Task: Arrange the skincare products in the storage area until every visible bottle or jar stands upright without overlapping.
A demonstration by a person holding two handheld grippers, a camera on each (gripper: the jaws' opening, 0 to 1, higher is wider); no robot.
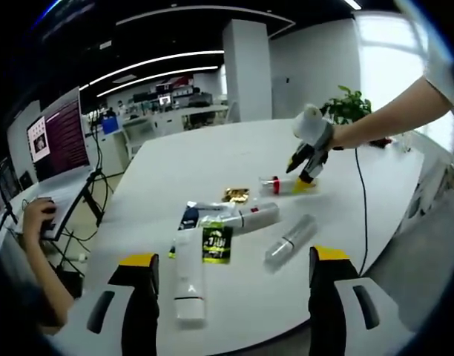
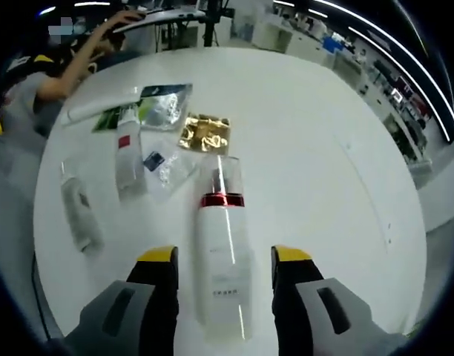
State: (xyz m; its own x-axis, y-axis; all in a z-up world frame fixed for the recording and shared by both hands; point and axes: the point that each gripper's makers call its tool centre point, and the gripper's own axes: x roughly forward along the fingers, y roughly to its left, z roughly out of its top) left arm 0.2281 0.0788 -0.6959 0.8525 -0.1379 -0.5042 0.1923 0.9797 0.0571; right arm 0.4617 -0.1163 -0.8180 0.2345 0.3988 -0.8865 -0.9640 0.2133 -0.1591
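Right tongs [image 2: 221, 278] apart, straddling the lying red-banded bottle [image 2: 221, 259] on the bench [image 2: 323, 148].
Left tongs [image 1: 231, 285] apart, idle; clamp mid-body, then tip cap toward 12 o'clock.

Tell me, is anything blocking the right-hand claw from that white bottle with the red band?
Nothing visible. The white bottle with the red band lies flat on the white table, already between the open jaws of the right gripper. The gold sachet lies beyond its cap.

Open office: white table [image 1: 212, 159], square pillar [image 1: 247, 70], ceiling light strips [image 1: 156, 63], bright window [image 1: 383, 59].
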